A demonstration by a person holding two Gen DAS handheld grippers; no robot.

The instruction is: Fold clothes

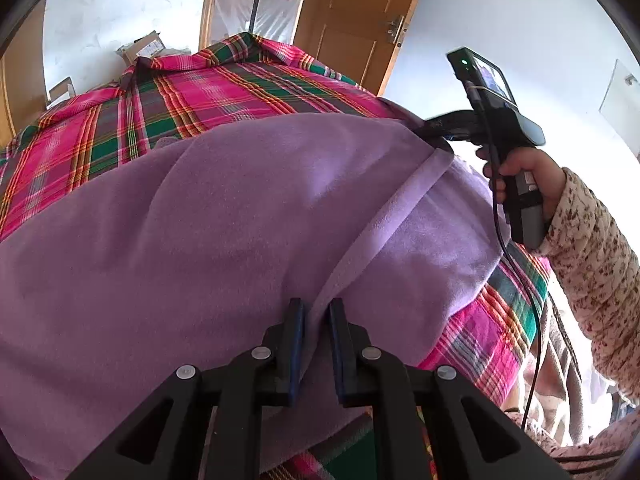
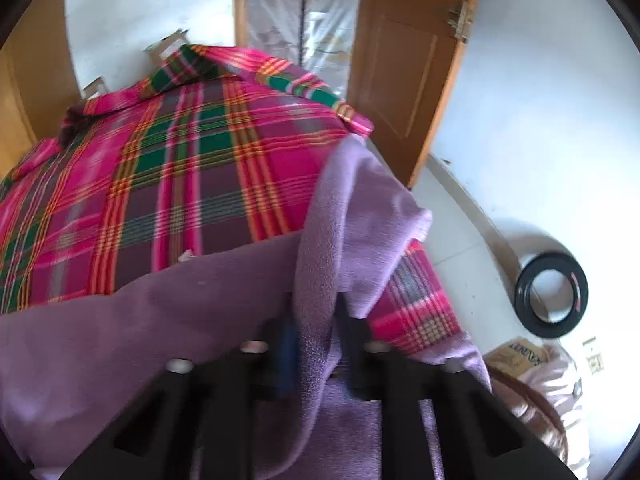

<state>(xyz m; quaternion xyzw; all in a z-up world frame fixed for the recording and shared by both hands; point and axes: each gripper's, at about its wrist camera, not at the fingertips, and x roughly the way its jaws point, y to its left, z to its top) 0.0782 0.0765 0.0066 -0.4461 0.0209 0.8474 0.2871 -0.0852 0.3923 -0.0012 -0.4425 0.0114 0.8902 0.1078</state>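
A lilac fleece garment (image 1: 224, 216) lies spread over a pink and green plaid cloth (image 1: 192, 92). My left gripper (image 1: 317, 312) is shut on the garment's near hem fold, which runs up between its fingers. In the left wrist view my right gripper (image 1: 434, 130) pinches the garment's far corner, with a hand in a floral sleeve (image 1: 592, 248) on its handle. The right wrist view is blurred; there my right gripper (image 2: 316, 312) is shut on a raised fold of the lilac garment (image 2: 332, 216), with the plaid cloth (image 2: 180, 168) beyond.
A wooden door (image 1: 352, 20) and white walls stand behind the plaid surface. Cardboard boxes (image 1: 144, 46) sit at its far edge. A black ring (image 2: 552, 296) and a bag (image 2: 520, 354) lie on the floor at the right. A black cable (image 1: 516, 272) hangs from the right gripper.
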